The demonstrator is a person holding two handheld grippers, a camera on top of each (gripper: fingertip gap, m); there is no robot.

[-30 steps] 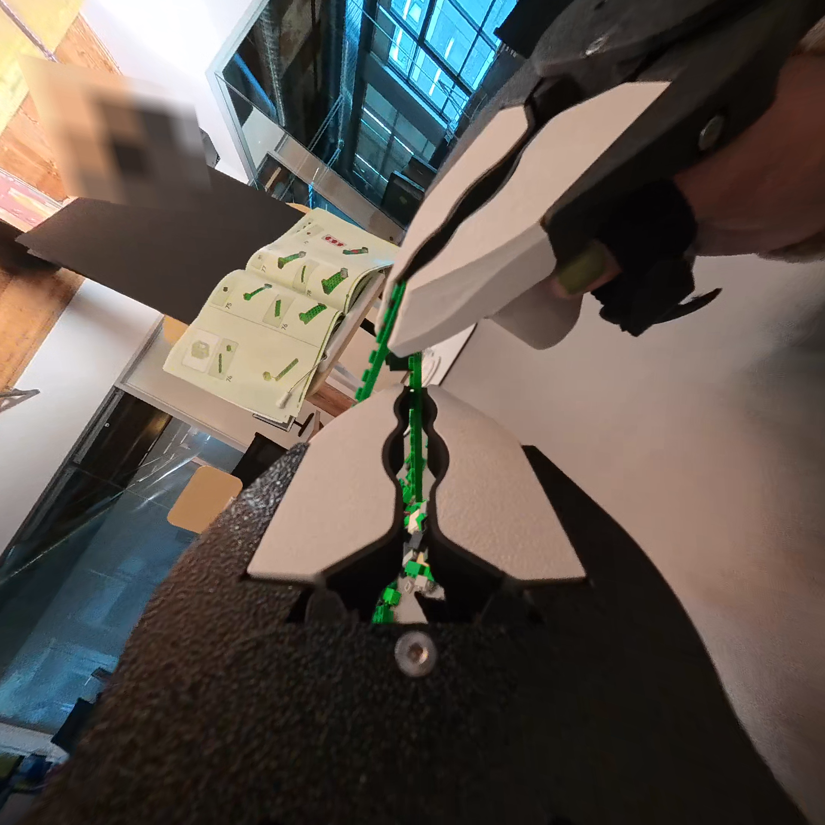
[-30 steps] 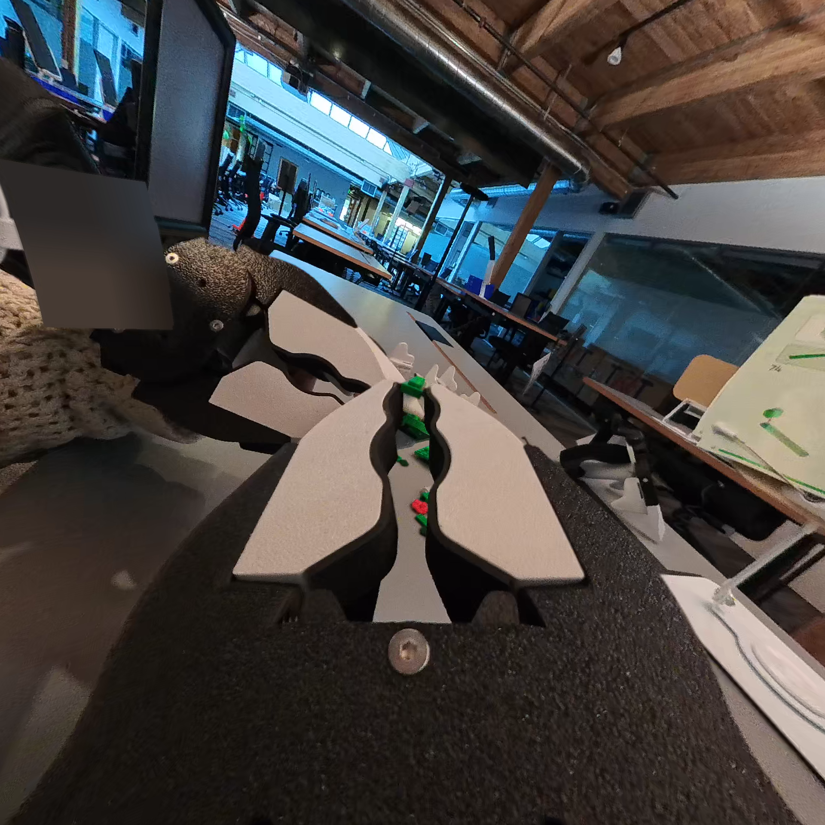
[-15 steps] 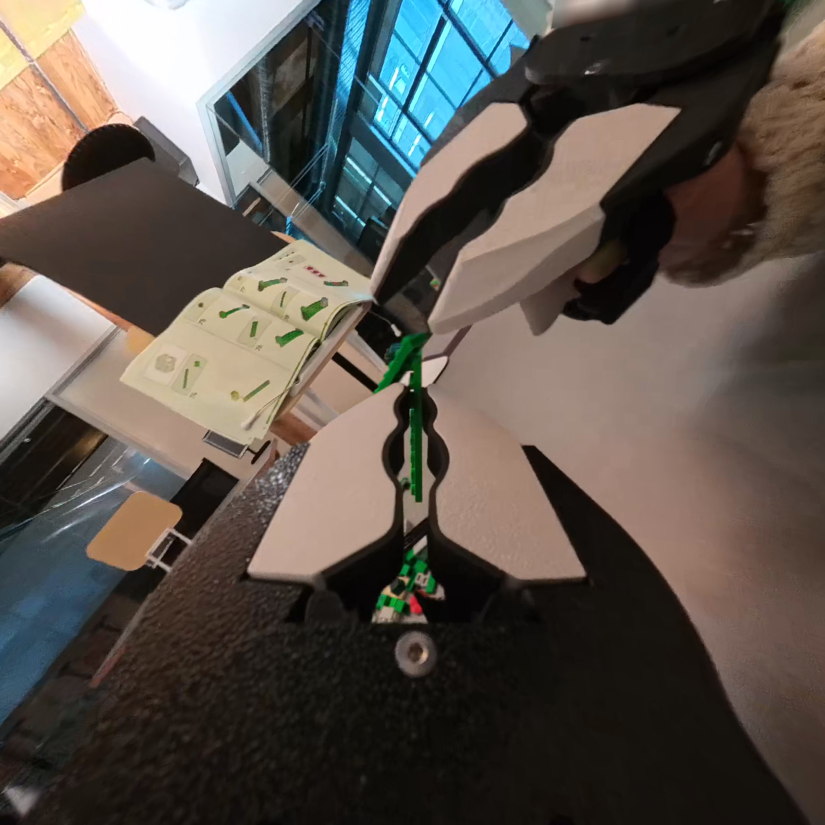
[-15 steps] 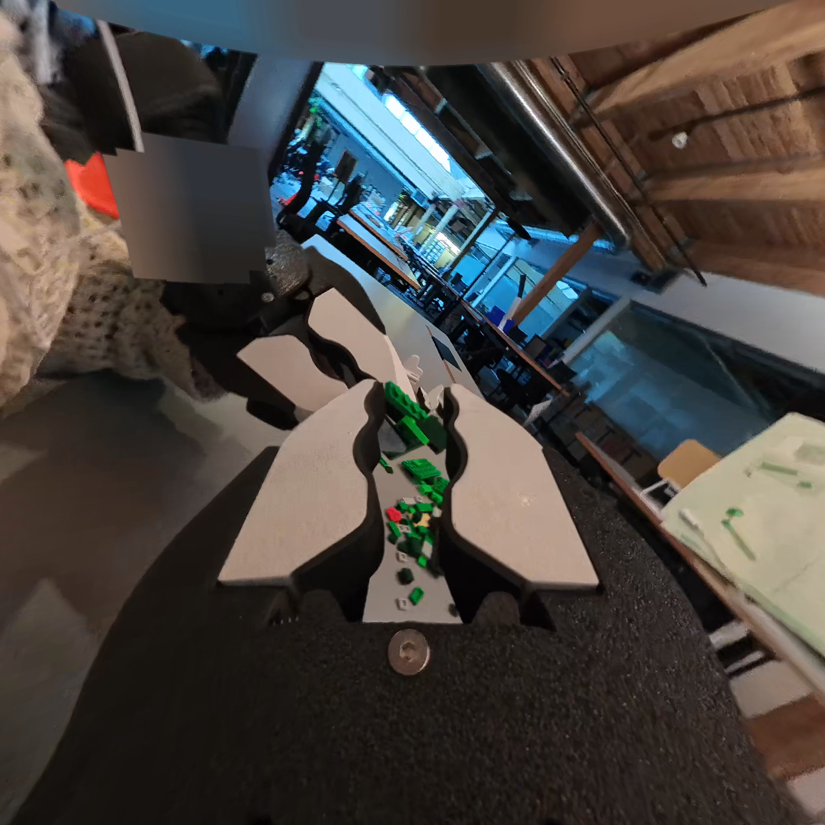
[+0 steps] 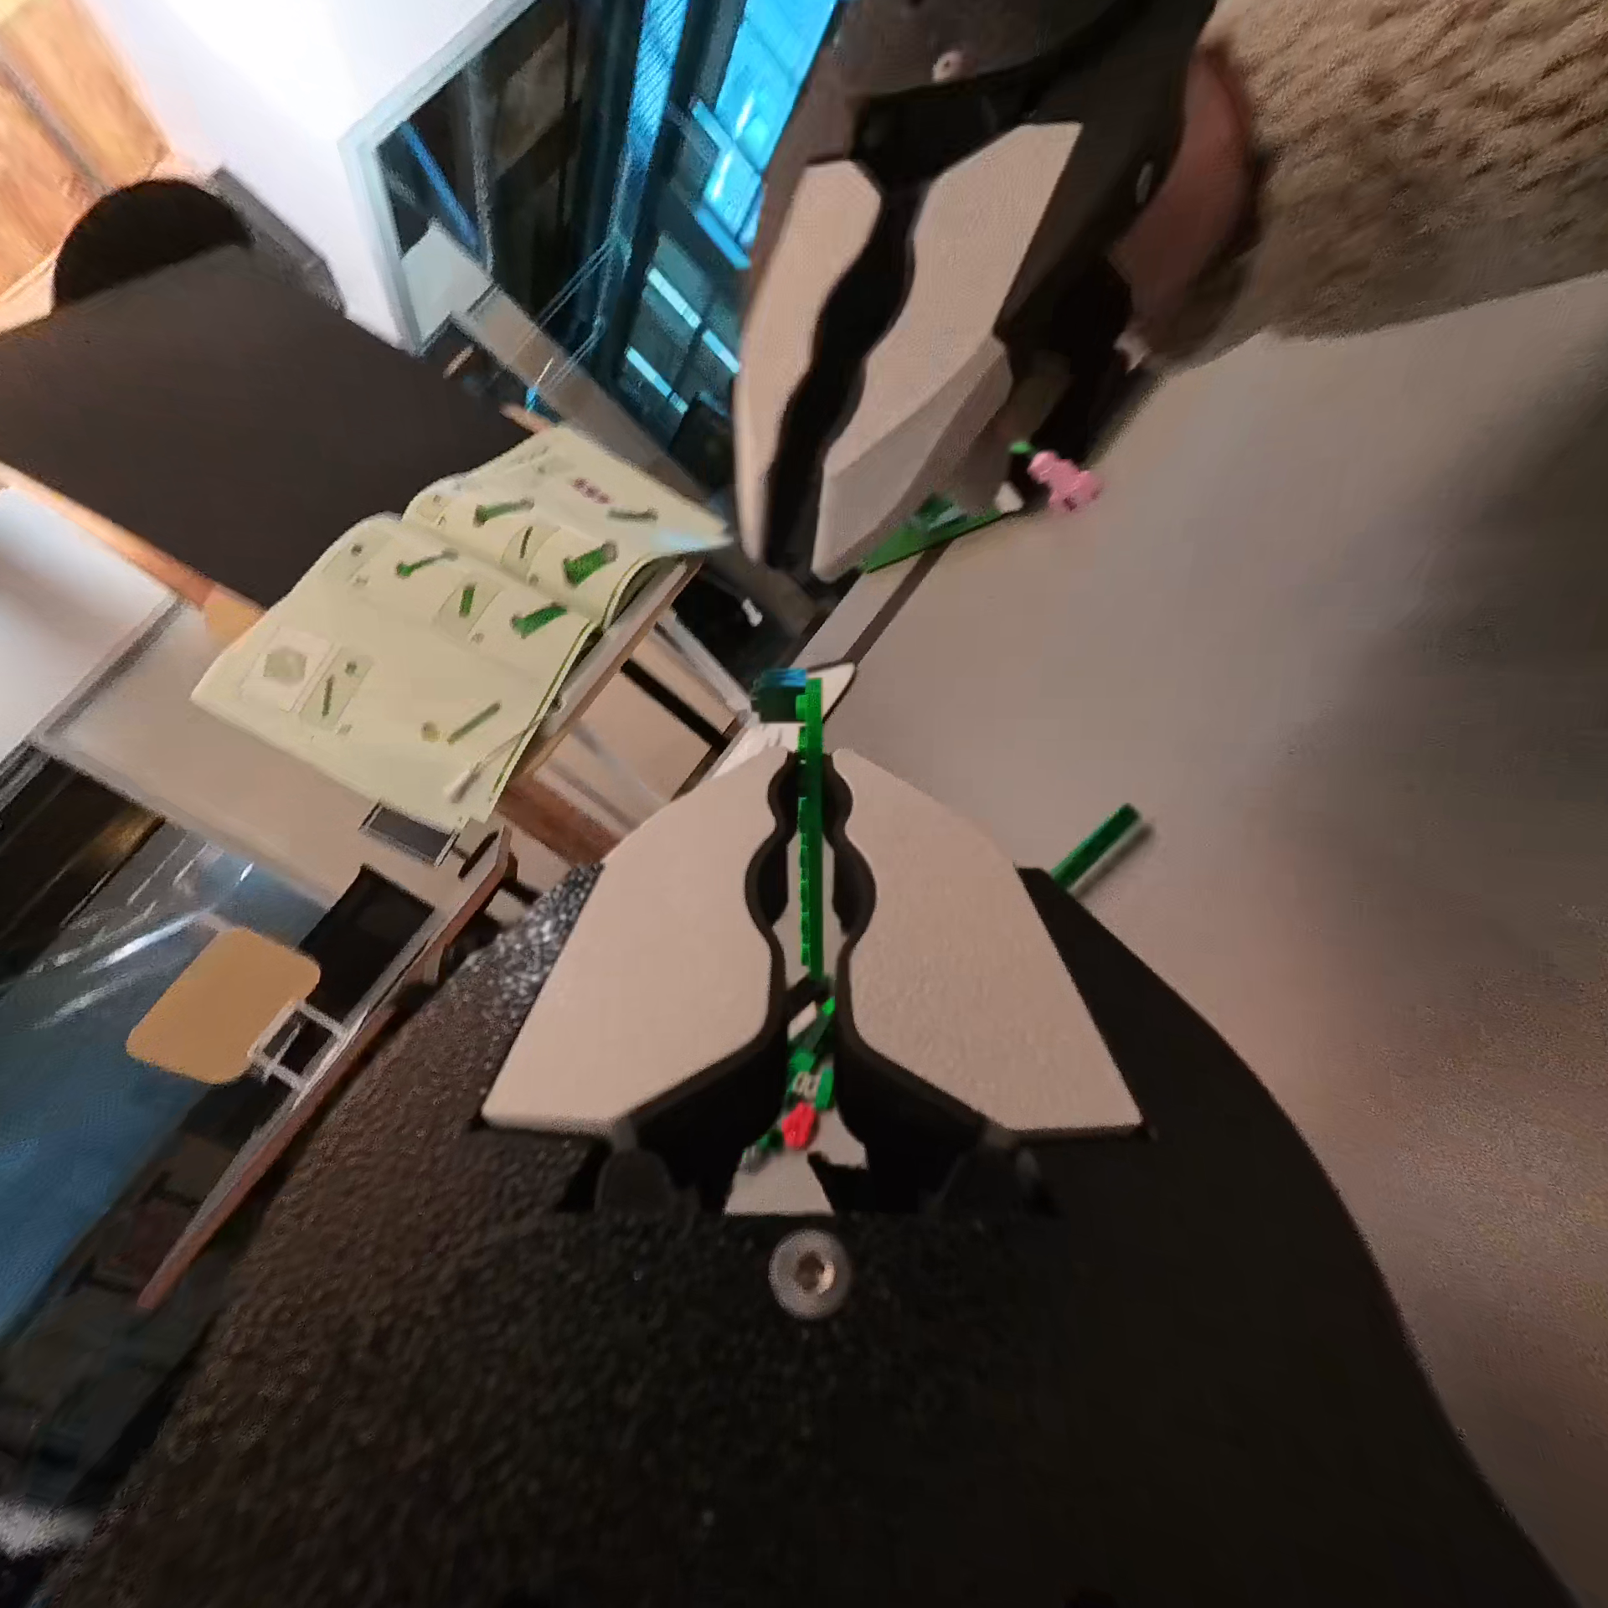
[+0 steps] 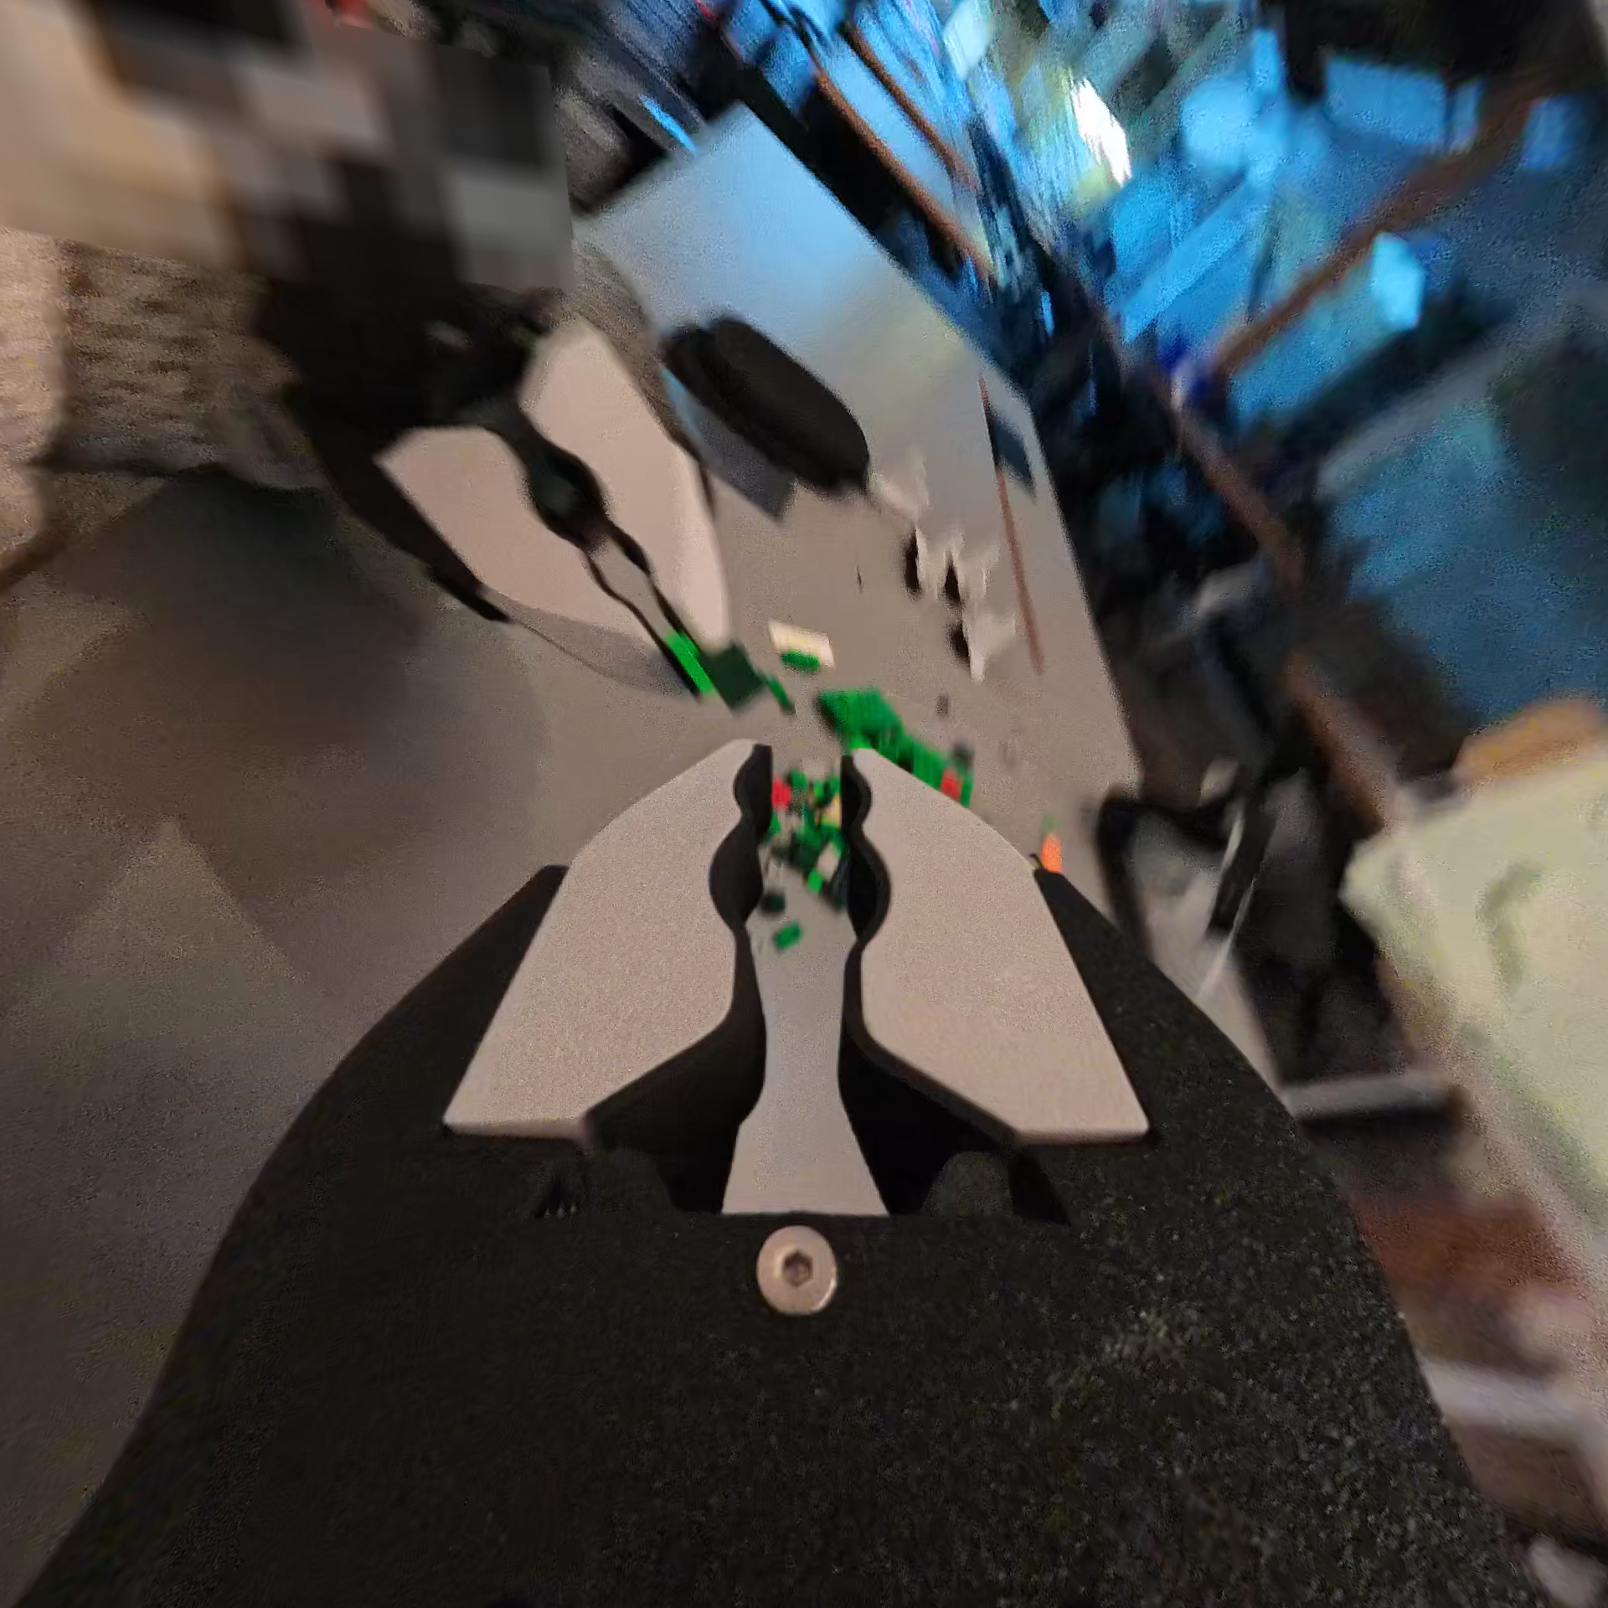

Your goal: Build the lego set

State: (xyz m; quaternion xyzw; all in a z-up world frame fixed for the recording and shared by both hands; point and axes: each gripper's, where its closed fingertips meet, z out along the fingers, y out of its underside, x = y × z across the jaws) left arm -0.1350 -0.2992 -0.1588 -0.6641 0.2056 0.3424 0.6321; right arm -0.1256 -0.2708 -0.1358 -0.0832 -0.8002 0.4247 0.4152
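My left gripper (image 5: 810, 759) is shut on a thin green lego plate assembly (image 5: 811, 857), held edge-on above the grey table (image 5: 1305, 783). It also shows in the blurred right wrist view (image 6: 687, 648), with the green piece (image 6: 700, 668) at its tips. My right gripper (image 6: 806, 759) is slightly open and empty, above a pile of loose green and red bricks (image 6: 870, 740). In the left wrist view the right gripper (image 5: 779, 552) hangs apart from the assembly, beyond it.
An open instruction booklet (image 5: 452, 626) stands on a holder at the left. A long green piece (image 5: 1092, 848), a green plate (image 5: 922, 531) and a pink piece (image 5: 1061, 483) lie on the table. A black oval object (image 6: 766, 409) lies beyond the bricks.
The right gripper has drawn back from the green assembly and tilted down toward the loose bricks. The left gripper keeps its hold and has swung, so more of the table shows.
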